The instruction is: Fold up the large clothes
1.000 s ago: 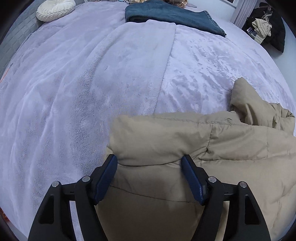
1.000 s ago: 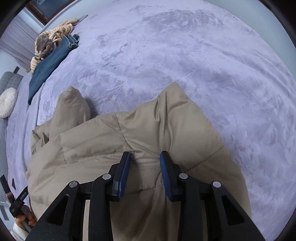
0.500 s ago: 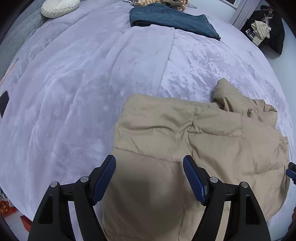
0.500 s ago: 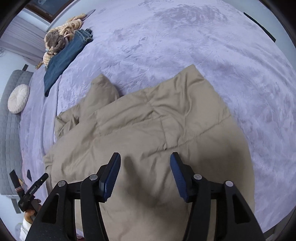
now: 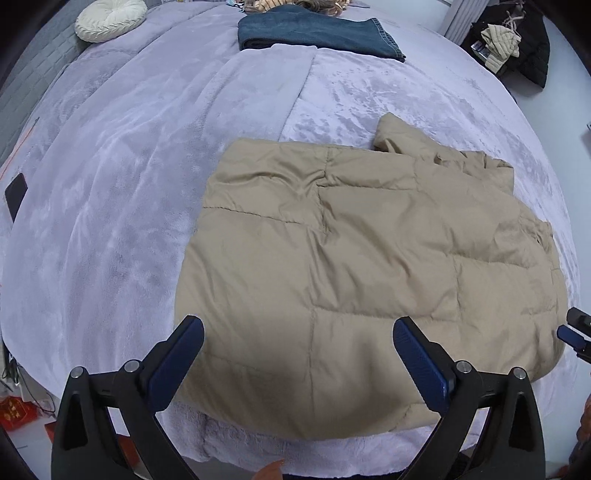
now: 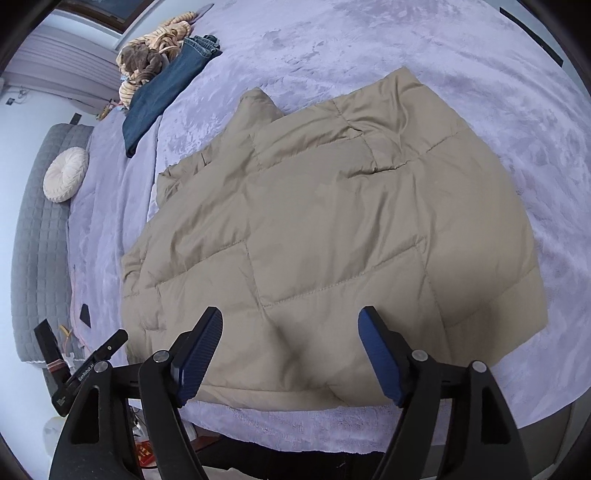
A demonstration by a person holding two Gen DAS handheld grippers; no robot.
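Note:
A tan quilted puffer jacket lies folded and flat on the lilac bedspread, near the bed's front edge. My left gripper hovers above the jacket's near left part, its jaws still opening wide, with nothing pressed between the blue pads. Over the jacket's near edge, my right gripper is also opening and clear of the cloth. The right gripper's tip shows at the right rim of the left wrist view. A sleeve end pokes out at the jacket's far side.
Folded blue jeans lie at the far side of the bed beside a striped plush heap. A round cream cushion rests near the grey headboard. A dark phone lies at the left. Clothes hang on a chair.
Both grippers let go of the jacket's edge, opened wide and drew up and back. The jacket now lies flat on the bed, more of it in view.

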